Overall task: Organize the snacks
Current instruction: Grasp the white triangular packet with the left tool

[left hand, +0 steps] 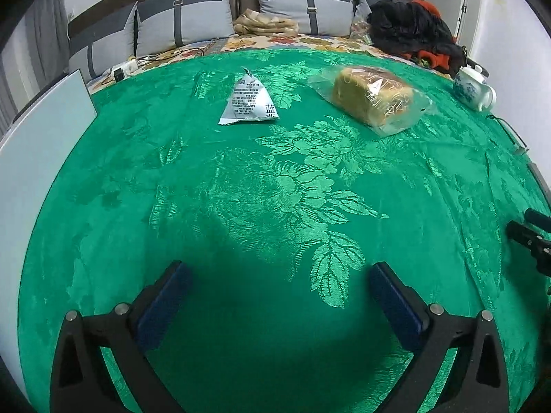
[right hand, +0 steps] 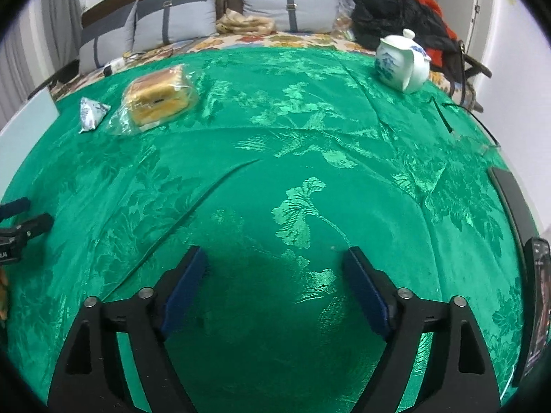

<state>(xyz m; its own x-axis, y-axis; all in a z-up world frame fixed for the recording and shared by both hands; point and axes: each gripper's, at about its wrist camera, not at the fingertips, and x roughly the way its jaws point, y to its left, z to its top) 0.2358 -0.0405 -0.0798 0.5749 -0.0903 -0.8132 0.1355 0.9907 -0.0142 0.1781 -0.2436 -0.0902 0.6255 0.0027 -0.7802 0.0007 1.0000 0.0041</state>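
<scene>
Blue-padded fingers of the left gripper spread wide over bare green tablecloth, nothing between them. Right gripper likewise: jaws apart, empty, cloth only below.

Snacks lie toward the far edge of the table, well ahead of both grippers. Small white pyramid packet, printed text, sits alone on the cloth; likely light, crinkly, air-puffed, so it would slip or crush under a hard squeeze. Best hold judged to be across its lower body or by the sealed top fin.

Bagged bread loaf lies to its right, just beside in the right wrist view. Clear wrapper is loose and slick; the loaf is soft and would dent. Take it across the short width, gently, not by the slack film.

White-and-blue teapot stands far right near the table edge, fragile, clear of the snacks. Grey cushions and dark clothing beyond.
</scene>
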